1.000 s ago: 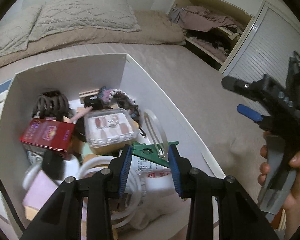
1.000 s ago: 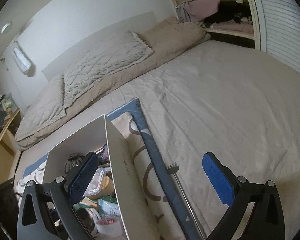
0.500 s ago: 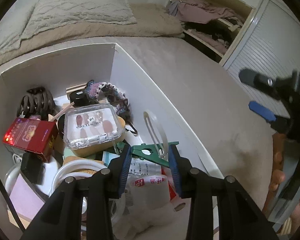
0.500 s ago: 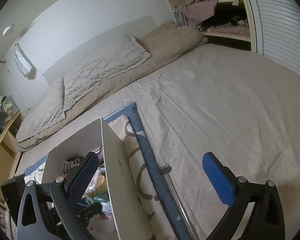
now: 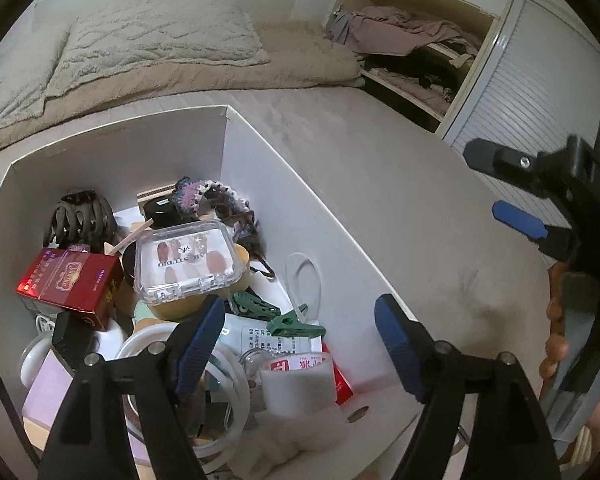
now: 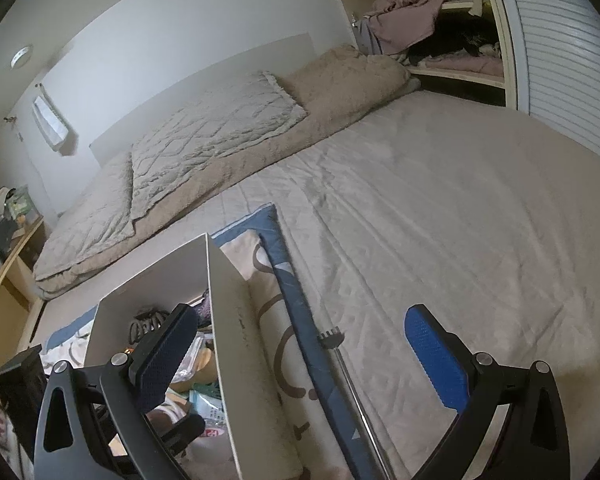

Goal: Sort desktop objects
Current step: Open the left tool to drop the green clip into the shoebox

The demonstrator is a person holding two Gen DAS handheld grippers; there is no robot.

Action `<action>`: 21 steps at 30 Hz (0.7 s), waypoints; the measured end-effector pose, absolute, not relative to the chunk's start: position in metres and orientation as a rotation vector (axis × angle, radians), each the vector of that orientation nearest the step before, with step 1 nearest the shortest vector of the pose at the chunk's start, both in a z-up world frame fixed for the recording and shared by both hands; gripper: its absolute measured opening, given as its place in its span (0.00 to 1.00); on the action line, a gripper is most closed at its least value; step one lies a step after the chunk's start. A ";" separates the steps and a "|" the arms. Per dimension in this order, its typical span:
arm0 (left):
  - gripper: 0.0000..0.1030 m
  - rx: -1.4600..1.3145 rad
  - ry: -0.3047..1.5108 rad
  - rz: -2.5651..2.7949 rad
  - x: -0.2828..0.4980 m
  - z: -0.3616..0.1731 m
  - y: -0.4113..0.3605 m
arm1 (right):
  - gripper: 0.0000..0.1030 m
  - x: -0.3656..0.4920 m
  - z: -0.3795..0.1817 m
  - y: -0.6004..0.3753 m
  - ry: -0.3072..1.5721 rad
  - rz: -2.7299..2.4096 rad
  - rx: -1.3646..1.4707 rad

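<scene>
A white cardboard box (image 5: 284, 184) on the bed holds many small objects. A green clothes peg (image 5: 296, 326) lies loose in it, beside a clear nail-tip case (image 5: 188, 258), a red packet (image 5: 70, 282), a brown hair claw (image 5: 80, 216), a knitted scrunchie (image 5: 220, 200) and a tape roll (image 5: 296, 380). My left gripper (image 5: 300, 340) is open and empty just above the peg. My right gripper (image 6: 300, 364) is open and empty, straddling the box's right wall (image 6: 236, 344); it also shows in the left wrist view (image 5: 516, 220).
A metal back scratcher (image 6: 340, 356) lies on a blue-edged mat (image 6: 288, 280) right of the box. Pillows (image 6: 208, 136) lie at the head of the bed. An open closet (image 6: 440, 32) with clothes stands at the far right.
My left gripper has opened and let go of the green peg, which now lies in the box. The right gripper stayed open and hardly moved.
</scene>
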State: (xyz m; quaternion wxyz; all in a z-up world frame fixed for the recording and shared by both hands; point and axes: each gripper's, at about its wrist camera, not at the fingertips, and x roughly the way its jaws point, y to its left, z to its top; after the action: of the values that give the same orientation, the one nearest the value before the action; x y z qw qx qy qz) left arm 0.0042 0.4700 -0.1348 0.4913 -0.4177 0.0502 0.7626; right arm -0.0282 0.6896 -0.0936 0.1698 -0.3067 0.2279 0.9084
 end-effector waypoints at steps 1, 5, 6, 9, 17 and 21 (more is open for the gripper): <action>0.75 -1.009 0.124 1.855 0.005 -0.135 0.469 | 1.00 -0.028 -0.090 0.687 0.639 2.590 -0.872; 0.75 -1.006 0.157 1.863 0.006 -0.135 0.467 | 1.00 -0.026 -0.080 0.679 0.601 2.624 -0.836; 0.76 -1.004 0.165 1.865 0.006 -0.134 0.466 | 1.00 -0.026 -0.078 0.677 0.597 2.628 -0.831; 0.87 -0.988 0.182 1.886 0.005 -0.129 0.460 | 1.00 -0.026 -0.074 0.673 0.592 2.630 -0.820; 0.97 -0.927 0.197 1.957 0.001 -0.101 0.429 | 1.00 -0.023 -0.061 0.653 0.538 2.635 -0.844; 0.98 -0.913 0.175 1.981 -0.002 -0.089 0.413 | 1.00 -0.015 -0.046 0.633 0.533 2.666 -0.821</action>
State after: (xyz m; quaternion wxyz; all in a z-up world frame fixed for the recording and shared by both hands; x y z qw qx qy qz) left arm -0.0018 0.4127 -0.0890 0.4587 -0.3709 0.0711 0.8044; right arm -0.0149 0.6329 -0.0465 0.1501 -0.2858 0.1854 0.9281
